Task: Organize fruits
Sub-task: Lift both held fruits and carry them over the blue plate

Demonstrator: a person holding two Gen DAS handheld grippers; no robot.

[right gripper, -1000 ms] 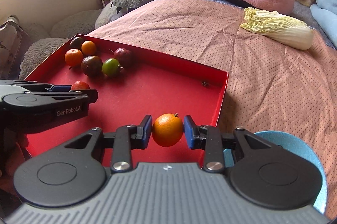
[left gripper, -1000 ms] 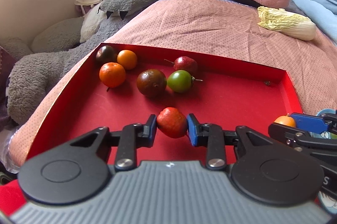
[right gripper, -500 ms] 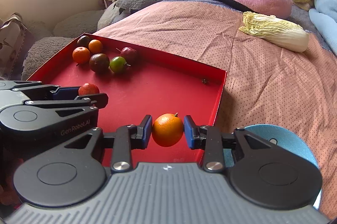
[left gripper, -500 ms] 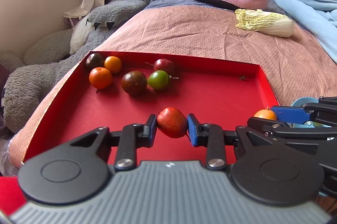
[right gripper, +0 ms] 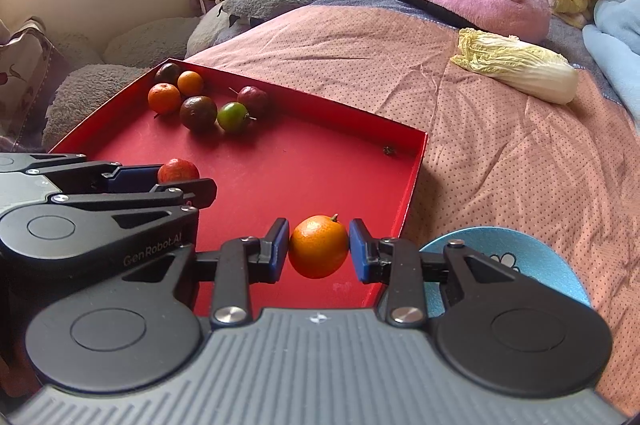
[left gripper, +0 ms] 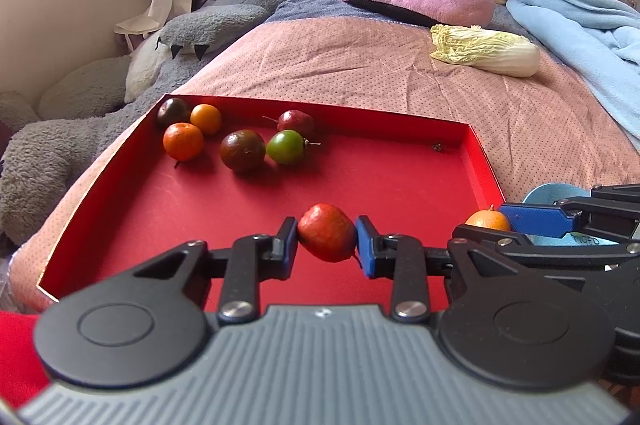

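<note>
Both grippers had lifted slightly since a second earlier. Left gripper [left gripper: 327,240] fingers held a red fruit [left gripper: 326,232]; right gripper [right gripper: 319,247] fingers held an orange [right gripper: 318,246], above the red tray [right gripper: 416,161] at 6 o'clock. Blue bowl [right gripper: 520,249] at 4 o'clock, likely next.

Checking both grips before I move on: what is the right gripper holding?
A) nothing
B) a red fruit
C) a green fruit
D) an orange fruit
D: the right gripper is shut on an orange fruit; the left gripper holds the red fruit.
</note>
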